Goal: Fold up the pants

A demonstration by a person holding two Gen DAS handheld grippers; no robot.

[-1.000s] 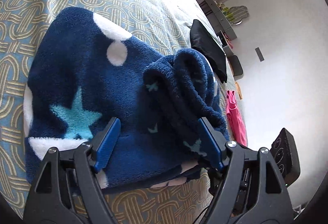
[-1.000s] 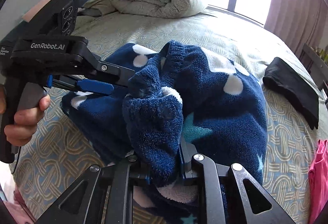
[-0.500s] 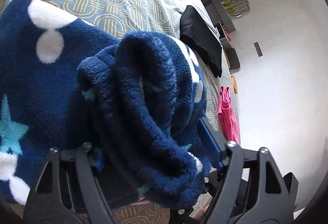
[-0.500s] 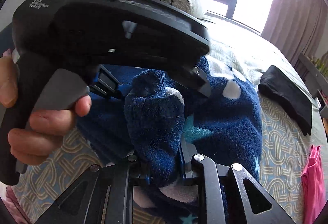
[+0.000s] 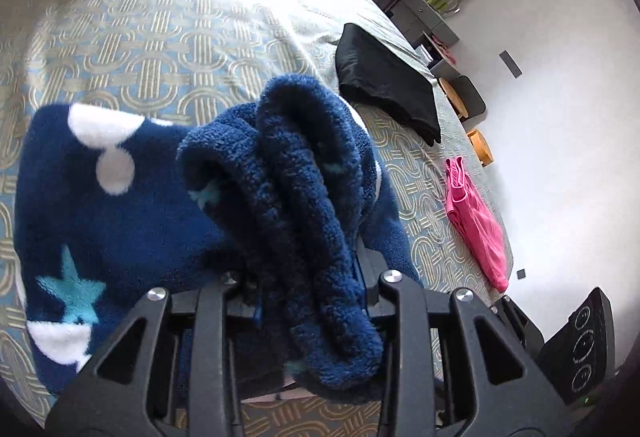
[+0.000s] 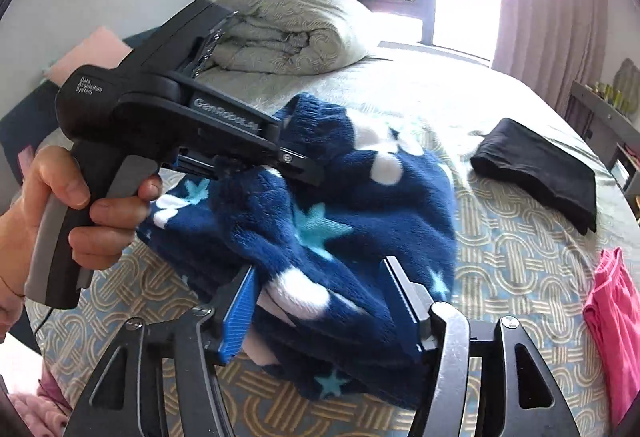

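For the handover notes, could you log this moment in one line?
left gripper: closing on pants | right gripper: opening, pants between | bed

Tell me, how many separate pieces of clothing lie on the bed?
3: the blue fleece pants in the middle, a folded black garment further toward the window side, and a pink garment at the bed's right edge. More may lie outside both views.

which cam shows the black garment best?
Right wrist. The black garment lies whole and unobstructed on the bedspread, and its folded shape is plain. The left wrist view shows it too, beyond the pants, but nearer the edge of the frame and more stretched by the fisheye.
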